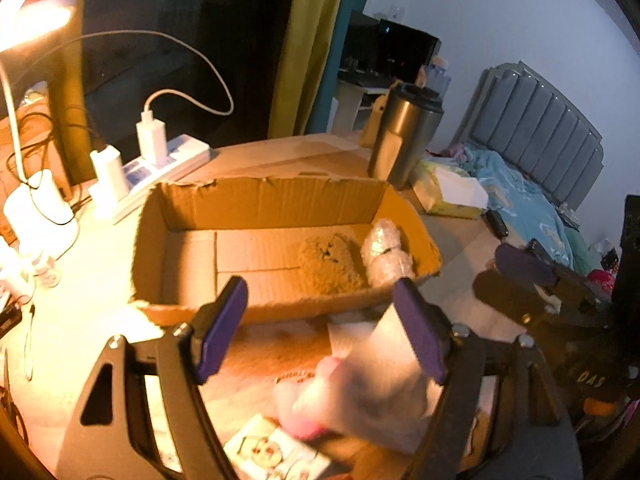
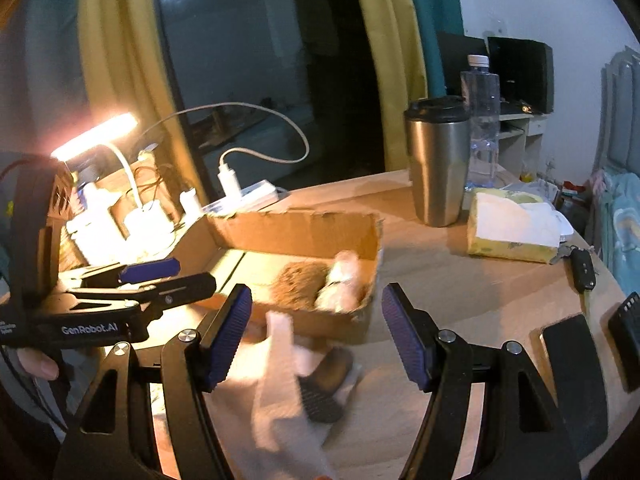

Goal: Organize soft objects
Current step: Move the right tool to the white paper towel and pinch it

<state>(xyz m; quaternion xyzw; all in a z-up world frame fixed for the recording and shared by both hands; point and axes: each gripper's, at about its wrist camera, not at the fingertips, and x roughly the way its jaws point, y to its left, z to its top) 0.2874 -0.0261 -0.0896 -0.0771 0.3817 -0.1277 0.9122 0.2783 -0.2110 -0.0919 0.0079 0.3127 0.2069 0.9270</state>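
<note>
Two soft items, brown plush [image 1: 328, 264] and wrapped roll [image 1: 386, 252], already packed at box [image 1: 260, 200] right end, leaving room; left hand-held gripper [image 1: 320, 328] and right hand-held gripper [image 2: 316, 336] both released, poised over blurred white cloth [image 2: 280, 400] on surface [image 2: 460, 280], likely next to go in.
</note>
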